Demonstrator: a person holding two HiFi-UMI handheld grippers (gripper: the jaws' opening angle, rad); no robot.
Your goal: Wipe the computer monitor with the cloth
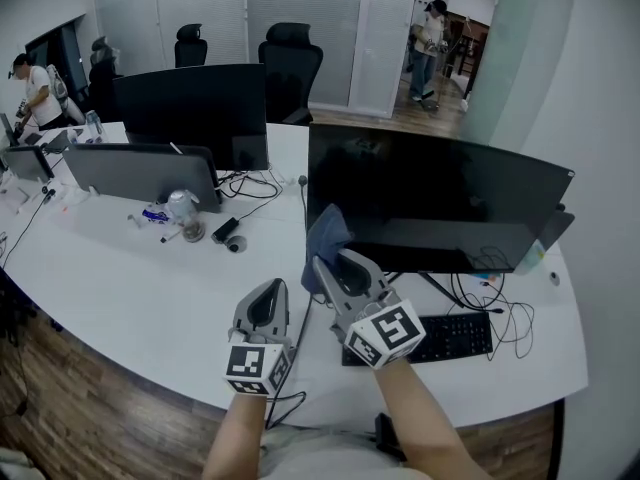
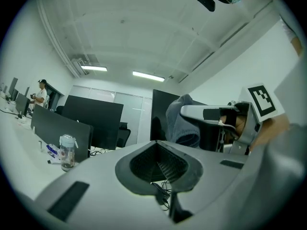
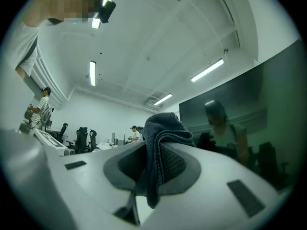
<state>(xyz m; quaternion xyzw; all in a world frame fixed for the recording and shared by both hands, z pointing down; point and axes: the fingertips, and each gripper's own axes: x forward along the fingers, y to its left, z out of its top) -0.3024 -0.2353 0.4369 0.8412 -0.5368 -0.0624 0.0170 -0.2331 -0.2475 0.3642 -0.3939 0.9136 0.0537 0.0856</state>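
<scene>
Plainly the right claw (image 1: 325, 263) is clamped on the blue-grey cloth (image 1: 326, 230). The cloth's bunched end stands out past the tips, likely so that fabric rather than plastic meets the screen. Just ahead and to its right stands the dark monitor (image 1: 430, 193), its left edge close by the cloth. To its left, the left claw (image 1: 266, 303) hangs pinched together on nothing above the tabletop (image 1: 130, 288), apparently idle.

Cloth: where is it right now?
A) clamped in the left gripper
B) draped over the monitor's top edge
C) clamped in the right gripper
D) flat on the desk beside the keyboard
C: the cloth is pinched between the jaws of the right gripper, while the left gripper has its jaws together on nothing.
</scene>
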